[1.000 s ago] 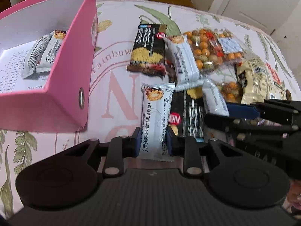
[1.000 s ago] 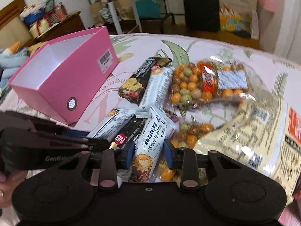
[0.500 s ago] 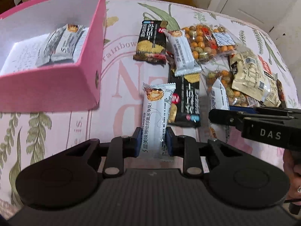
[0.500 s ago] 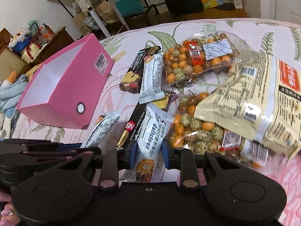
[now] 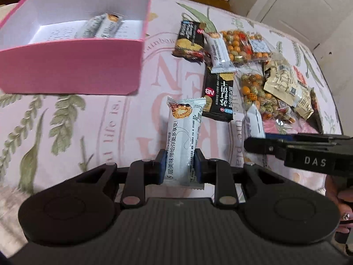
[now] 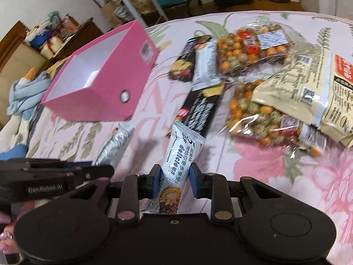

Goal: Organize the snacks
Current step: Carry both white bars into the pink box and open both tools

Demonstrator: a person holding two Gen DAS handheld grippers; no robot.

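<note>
**Two snack bars held up, one in each gripper**

On the left stands the pink box. It is open on top and white inside. Two white snack packs lie in it, side by side, near the far wall. The box sits on a bed cover with pink letters and green leaves.

The left gripper is closed tight on a white bar. Its blue pads press both sides of the bar's low end. The bar points up and away, lifted off the cover.

Next comes a black pack lying flat. Past it lie another black pack and a white pack, touching each other. Two clear bags of orange and green nuts and a tan bag lie further right in a heap.

The right gripper is closed on a second white bar. That bar tilts a little to the right, with its top end near the black pack. A hand with painted nails shows at the right edge.
</note>
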